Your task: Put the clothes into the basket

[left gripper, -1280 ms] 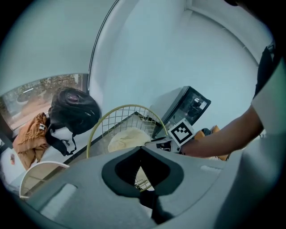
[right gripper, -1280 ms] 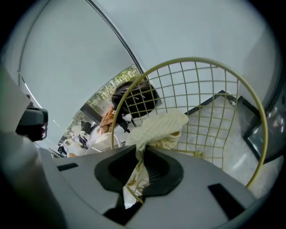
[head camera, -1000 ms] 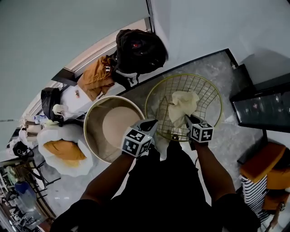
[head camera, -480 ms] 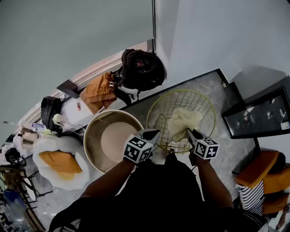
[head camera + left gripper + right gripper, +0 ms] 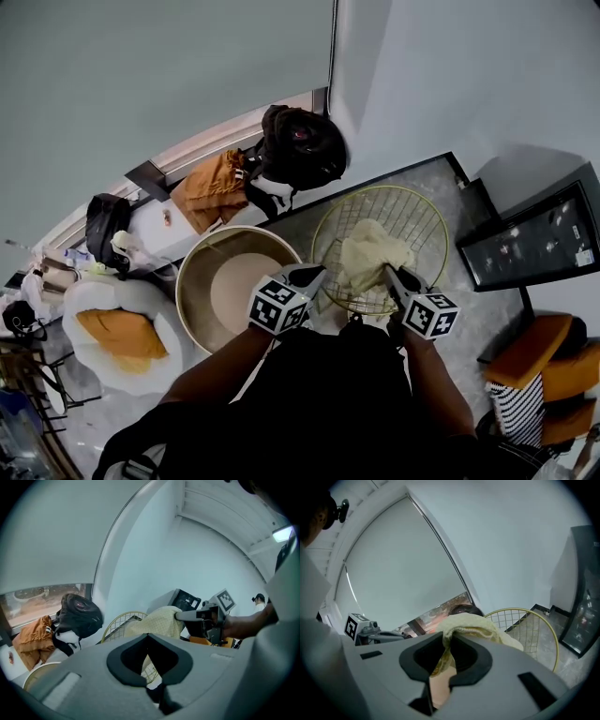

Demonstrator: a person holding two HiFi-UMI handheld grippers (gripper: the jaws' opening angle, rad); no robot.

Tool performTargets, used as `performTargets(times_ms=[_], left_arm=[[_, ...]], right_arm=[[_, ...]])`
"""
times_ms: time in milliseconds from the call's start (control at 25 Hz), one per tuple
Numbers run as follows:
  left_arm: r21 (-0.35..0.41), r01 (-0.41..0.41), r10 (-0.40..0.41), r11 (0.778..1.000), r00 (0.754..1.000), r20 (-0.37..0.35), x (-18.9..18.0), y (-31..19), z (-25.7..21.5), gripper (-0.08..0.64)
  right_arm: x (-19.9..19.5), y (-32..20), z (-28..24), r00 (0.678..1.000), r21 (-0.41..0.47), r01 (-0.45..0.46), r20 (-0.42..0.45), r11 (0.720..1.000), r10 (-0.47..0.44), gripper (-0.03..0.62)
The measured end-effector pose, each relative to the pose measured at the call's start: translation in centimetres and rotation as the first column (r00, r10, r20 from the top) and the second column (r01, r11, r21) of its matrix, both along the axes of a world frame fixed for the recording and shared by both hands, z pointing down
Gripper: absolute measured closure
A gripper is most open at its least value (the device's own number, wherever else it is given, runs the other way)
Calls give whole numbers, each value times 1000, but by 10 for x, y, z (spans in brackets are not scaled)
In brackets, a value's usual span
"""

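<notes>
Your right gripper [image 5: 446, 638] is clamped on a fold of the pale yellow cloth [image 5: 367, 255], which hangs over the wire basket [image 5: 427, 202], above its rim. Your left gripper [image 5: 312, 273] is closed on nothing, just beside the near rim. Best, I judge: centre the cloth over the mesh, lower it until the trailing hem is inside the rim, then part the jaws. Count: one cloth gripped, one wire basket, one round tub [image 5: 192, 272] beside it, one orange garment [image 5: 211, 186] on the ledge.
</notes>
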State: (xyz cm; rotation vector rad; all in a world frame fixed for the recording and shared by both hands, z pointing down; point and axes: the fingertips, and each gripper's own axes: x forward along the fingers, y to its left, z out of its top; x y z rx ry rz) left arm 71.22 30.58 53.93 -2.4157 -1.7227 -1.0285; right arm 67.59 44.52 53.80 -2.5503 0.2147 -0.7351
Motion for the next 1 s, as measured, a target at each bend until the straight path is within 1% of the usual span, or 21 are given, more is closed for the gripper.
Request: performTargets(times_ms=[120,240,400,520,600,760,920,1000], left_arm=[[-13,42,-42,999,999,-19,1,-16,-8,560],[-34,96,-97,995,994,-42,1,-32,-20,560],[-58,180,-183,982,981,-61,8,-46,-34,560],[-68,230,-235,971,969,-73,0,-51,-42,560],[-74,267,-272,961,958,-85,-6,-52,-46,560],[-90,360,-367,928,927,-78,-18,-47,-53,560],[-82,403,-409,912,908,-87,-44,-30,-56,560],[-78,429,-435,900,895,-98,-58,-26,-58,560]], right_arm=[[-4,-14,-6,1000,2,29,-12,1000,-29,535],[-7,-29,-13,996,-6,86,-22,996,-86,535],[-1,-41,-28,984,-15,173,-36,985,-174,535],[-5,-48,-39,970,-19,233,-58,972,-234,535],[-8,-50,-45,957,-26,279,-72,960,-280,535],[-15,-48,-55,922,-48,373,-90,927,-376,535],[-32,-37,-62,887,-69,445,-105,893,-450,536],[-43,-35,-61,868,-70,480,-109,874,-485,537]])
